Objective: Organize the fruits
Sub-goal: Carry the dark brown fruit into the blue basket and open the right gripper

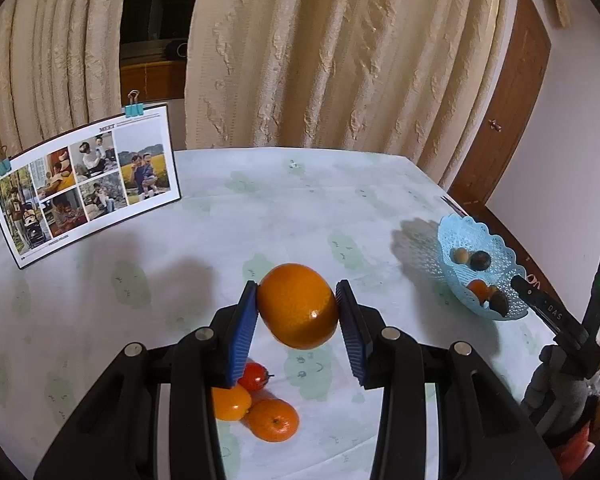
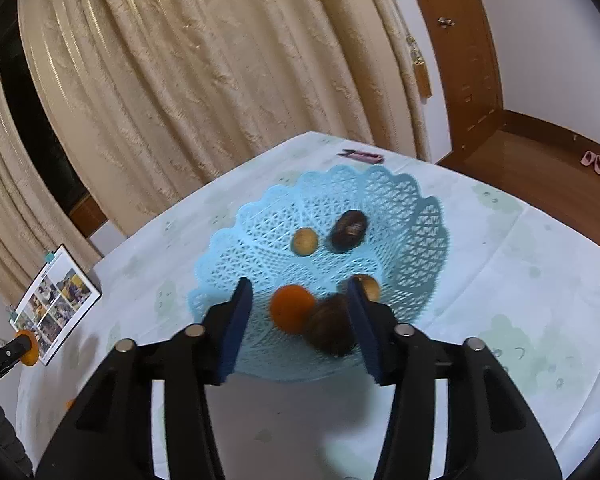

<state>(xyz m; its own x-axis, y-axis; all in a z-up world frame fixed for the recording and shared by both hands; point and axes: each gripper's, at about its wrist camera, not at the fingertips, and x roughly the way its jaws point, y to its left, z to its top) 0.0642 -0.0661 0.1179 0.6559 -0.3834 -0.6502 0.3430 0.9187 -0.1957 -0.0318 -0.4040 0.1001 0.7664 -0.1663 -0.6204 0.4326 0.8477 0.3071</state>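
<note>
My left gripper (image 1: pixel 297 292) is shut on a large orange (image 1: pixel 298 312), held a little above the table. Under it lie a small red tomato (image 1: pixel 254 376) and two tangerines (image 1: pixel 274 420) on the tablecloth. Over a light blue lattice basket (image 2: pixel 420 208) hangs my right gripper (image 2: pixel 299 296), its jaws apart. A small orange fruit (image 2: pixel 292 308) and a dark brown fruit (image 2: pixel 332 330), both blurred, show between the pads inside the basket, and neither is pressed. Two tan fruits (image 2: pixel 304 242) and another dark one (image 2: pixel 348 232) lie further in. The left wrist view shows the basket (image 1: pixel 452 232) at the far right.
A photo card (image 1: pixel 84 188) held by binder clips stands at the table's back left. A pink and black tool (image 2: pixel 362 155) lies behind the basket near the table edge. Cream curtains hang behind the table, and a brown door frame and wooden floor lie to the right.
</note>
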